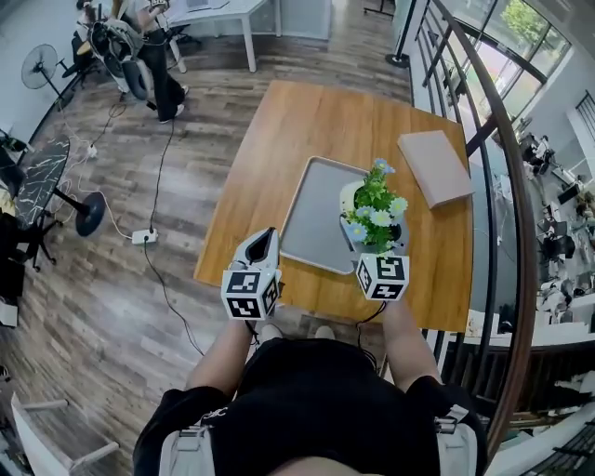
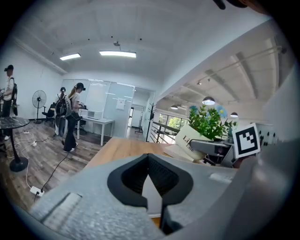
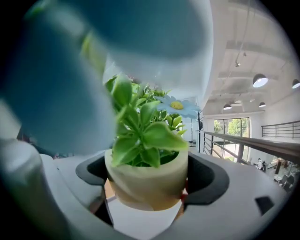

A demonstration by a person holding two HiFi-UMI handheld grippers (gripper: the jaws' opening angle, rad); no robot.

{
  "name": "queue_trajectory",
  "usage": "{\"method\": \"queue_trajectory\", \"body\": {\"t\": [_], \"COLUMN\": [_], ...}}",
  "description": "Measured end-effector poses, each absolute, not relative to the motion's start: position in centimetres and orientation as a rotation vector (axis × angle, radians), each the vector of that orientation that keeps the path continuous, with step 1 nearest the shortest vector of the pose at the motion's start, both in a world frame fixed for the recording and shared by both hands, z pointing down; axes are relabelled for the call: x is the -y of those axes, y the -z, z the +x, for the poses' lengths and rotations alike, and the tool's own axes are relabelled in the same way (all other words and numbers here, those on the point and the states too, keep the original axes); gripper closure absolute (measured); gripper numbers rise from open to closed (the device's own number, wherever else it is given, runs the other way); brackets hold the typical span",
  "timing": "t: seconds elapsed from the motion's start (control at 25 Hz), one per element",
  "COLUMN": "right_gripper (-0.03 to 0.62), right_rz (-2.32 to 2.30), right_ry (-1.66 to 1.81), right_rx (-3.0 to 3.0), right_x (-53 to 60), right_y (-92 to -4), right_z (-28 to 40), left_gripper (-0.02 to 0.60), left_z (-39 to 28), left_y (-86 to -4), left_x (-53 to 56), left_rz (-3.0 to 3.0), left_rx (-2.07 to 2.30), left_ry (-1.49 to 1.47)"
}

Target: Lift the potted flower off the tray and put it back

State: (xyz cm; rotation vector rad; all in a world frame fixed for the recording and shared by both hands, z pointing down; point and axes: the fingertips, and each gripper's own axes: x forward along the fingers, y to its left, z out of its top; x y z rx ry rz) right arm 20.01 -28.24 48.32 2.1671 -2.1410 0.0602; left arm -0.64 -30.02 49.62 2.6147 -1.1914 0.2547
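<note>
The potted flower (image 1: 374, 212), a cream pot with green leaves and pale blue blooms, hangs over the right edge of the grey tray (image 1: 316, 209) on the wooden table (image 1: 279, 130). My right gripper (image 1: 377, 245) is shut on the pot (image 3: 146, 180), with a dark pad (image 3: 206, 180) against each side. In the left gripper view the pot (image 2: 193, 140) leans to the left in the right gripper (image 2: 219, 150). My left gripper (image 1: 265, 245) hovers at the table's near edge, left of the tray, shut (image 2: 150, 174) with nothing in it.
A pink flat book (image 1: 435, 165) lies at the table's far right corner. A dark railing (image 1: 483, 139) runs close along the right side. Beyond the table are a white desk (image 1: 218, 14), standing fans (image 1: 42, 65), floor cables and people (image 2: 70, 117).
</note>
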Motion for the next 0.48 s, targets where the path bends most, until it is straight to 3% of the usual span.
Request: {"method": "queue_trajectory", "body": {"t": [0.48], "right_gripper": [0.105], "right_rz": [2.283], "right_ry": [-0.035], "right_rx": [2.036], "right_x": [18.4], "right_y": [-48.2], "right_z": [27.8], "left_gripper": [0.566], "left_z": [7.1], "left_y": [-48.0], "left_x": [27.1], "left_rz": [2.701], "left_rx": [1.052], "left_ry": [-0.214]}}
